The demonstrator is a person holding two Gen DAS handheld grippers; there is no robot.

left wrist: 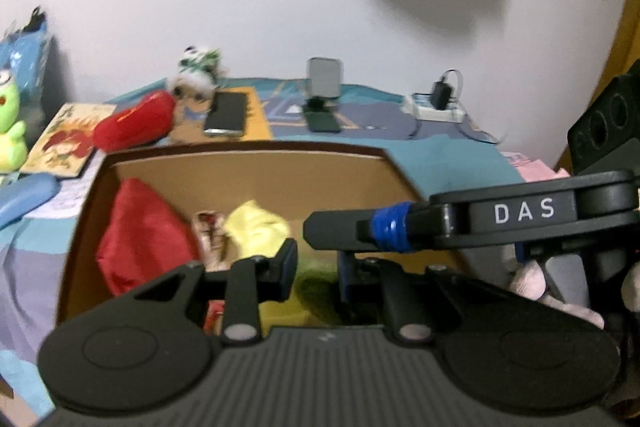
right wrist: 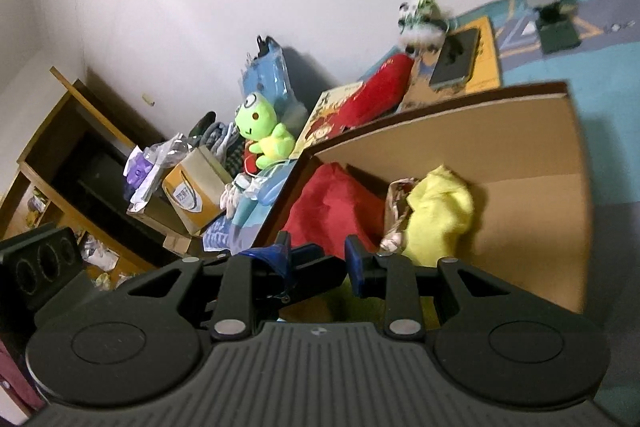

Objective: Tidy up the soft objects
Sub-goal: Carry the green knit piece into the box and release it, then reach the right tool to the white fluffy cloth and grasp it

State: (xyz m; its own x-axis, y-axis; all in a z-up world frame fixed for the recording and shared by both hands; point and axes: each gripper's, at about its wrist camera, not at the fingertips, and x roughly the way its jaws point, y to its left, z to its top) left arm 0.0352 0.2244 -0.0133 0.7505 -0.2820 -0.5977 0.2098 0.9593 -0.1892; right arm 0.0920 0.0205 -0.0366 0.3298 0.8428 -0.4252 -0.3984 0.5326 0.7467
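A brown cardboard box stands open on the bed; it also shows in the right wrist view. Inside lie a red cloth, a yellow cloth and a small patterned bundle. My left gripper hovers over the box's near side, jaws apart and empty, with something green below them. My right gripper is also over the box, jaws apart and empty; its fingers reach across the left wrist view. A red plush, a green frog plush and a small white-green plush lie outside the box.
On the bed behind the box are a phone, a phone on a stand, a charger strip and a picture book. A wooden shelf and a cluttered bedside pile with a small carton stand left.
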